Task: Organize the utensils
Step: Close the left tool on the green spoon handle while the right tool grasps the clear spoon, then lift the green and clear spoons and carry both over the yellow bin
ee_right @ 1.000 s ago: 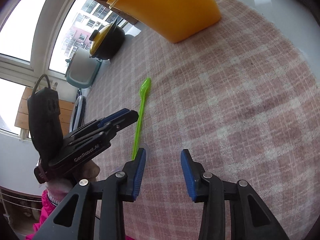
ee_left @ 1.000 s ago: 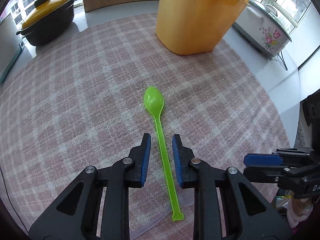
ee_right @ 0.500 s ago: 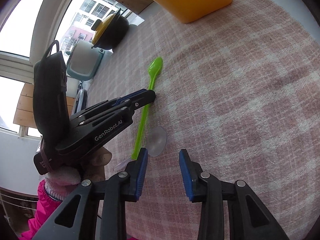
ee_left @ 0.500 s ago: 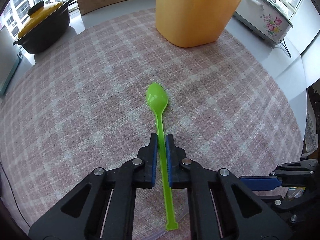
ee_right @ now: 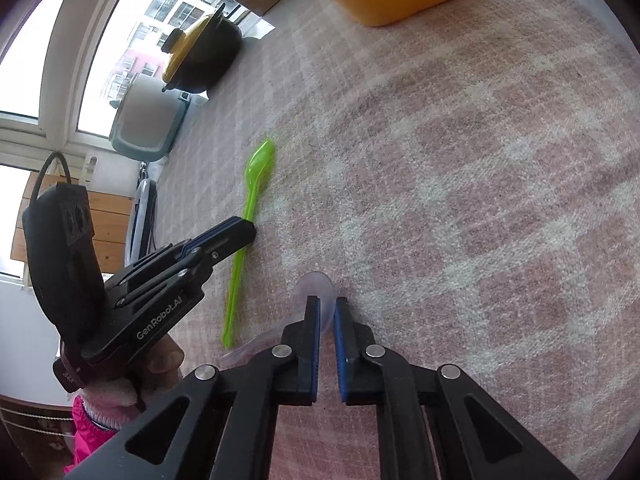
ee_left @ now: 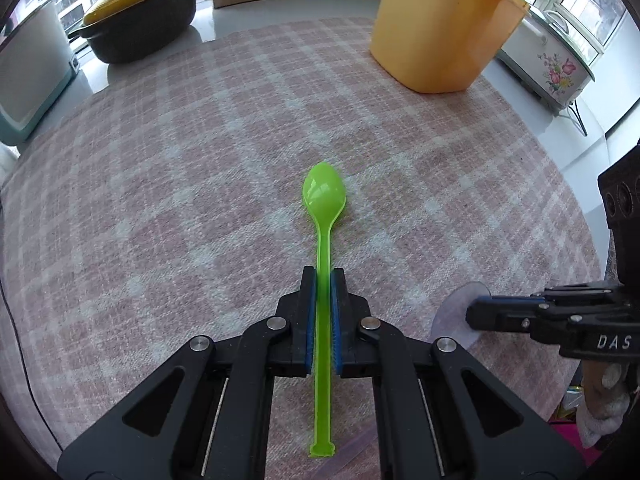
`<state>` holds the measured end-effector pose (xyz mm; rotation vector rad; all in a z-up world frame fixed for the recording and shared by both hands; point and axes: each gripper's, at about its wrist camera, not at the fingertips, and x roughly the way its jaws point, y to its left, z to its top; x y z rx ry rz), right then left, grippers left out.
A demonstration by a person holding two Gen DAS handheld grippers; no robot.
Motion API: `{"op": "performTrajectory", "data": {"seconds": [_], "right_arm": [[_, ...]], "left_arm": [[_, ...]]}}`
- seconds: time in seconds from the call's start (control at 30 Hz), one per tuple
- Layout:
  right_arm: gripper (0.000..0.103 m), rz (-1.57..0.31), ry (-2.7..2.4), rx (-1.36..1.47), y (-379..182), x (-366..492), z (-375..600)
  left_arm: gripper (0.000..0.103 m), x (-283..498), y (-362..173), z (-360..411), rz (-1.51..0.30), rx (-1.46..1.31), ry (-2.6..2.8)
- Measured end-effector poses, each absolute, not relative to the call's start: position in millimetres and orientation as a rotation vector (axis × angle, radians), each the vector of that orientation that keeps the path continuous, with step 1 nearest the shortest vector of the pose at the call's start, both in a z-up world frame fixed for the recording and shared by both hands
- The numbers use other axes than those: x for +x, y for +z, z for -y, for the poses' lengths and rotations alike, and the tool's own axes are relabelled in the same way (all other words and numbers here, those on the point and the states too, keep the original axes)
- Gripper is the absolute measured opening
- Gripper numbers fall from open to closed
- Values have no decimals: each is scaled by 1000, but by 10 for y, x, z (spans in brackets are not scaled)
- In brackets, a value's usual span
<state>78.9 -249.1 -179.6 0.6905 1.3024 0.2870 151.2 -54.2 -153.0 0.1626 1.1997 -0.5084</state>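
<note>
A green plastic spoon (ee_left: 323, 200) lies on the pink checked cloth, bowl pointing away. My left gripper (ee_left: 323, 276) is shut on its handle, about halfway along; it also shows in the right wrist view (ee_right: 246, 232), with the green spoon (ee_right: 260, 162) beyond it. A clear plastic spoon (ee_right: 316, 286) lies to the right of the green one. My right gripper (ee_right: 327, 304) is shut on the clear spoon's bowel end near the neck; in the left wrist view the right gripper (ee_left: 472, 314) sits over the clear spoon (ee_left: 454, 308).
A tall orange container (ee_left: 440, 28) stands at the back right of the cloth. A black pot with a yellow lid (ee_left: 140, 8) stands at the back left, a white and teal appliance (ee_left: 24, 76) at far left, a flowered white cooker (ee_left: 548, 64) at far right.
My left gripper closed on the green spoon's handle. My right gripper moved over the clear spoon and closed on it.
</note>
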Motion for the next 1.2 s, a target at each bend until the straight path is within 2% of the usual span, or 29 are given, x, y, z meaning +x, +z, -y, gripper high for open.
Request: {"op": "performTrajectory", "data": {"seconds": [0.3, 0.43, 0.57, 0.63, 0.73, 0.8, 0.83, 0.93, 1.0, 1.2], "right_arm": [[4, -1285, 294, 563, -1662, 1073, 2457], [19, -1301, 292, 582, -1698, 1097, 2422], [19, -1276, 265, 525, -1660, 1070, 2336], [18, -1265, 257, 493, -1645, 1062, 2288], [8, -1261, 252, 459, -1643, 1068, 2235], [7, -1256, 258, 464, -1648, 1072, 2232], [7, -1254, 258, 463, -1649, 1079, 2226], [6, -1254, 260, 479, -1659, 1082, 2240], [5, -1252, 259, 489, -1654, 1080, 2254], [3, -1218, 264, 498, -1548, 1042, 2302]], "left_arm": [[5, 1443, -1513, 289, -1204, 95, -483], [5, 1388, -1499, 307, -1192, 136, -480], [7, 1421, -1504, 369, -1194, 166, -476], [16, 1470, -1504, 415, -1190, 173, -475], [19, 1562, -1512, 479, -1191, 176, -461], [30, 1612, -1518, 515, -1190, 181, -462], [30, 1635, -1519, 530, -1186, 184, -461], [31, 1688, -1524, 580, -1171, 204, -453], [21, 1701, -1531, 604, -1154, 235, -441], [21, 1741, -1501, 446, -1160, 130, -445]]}}
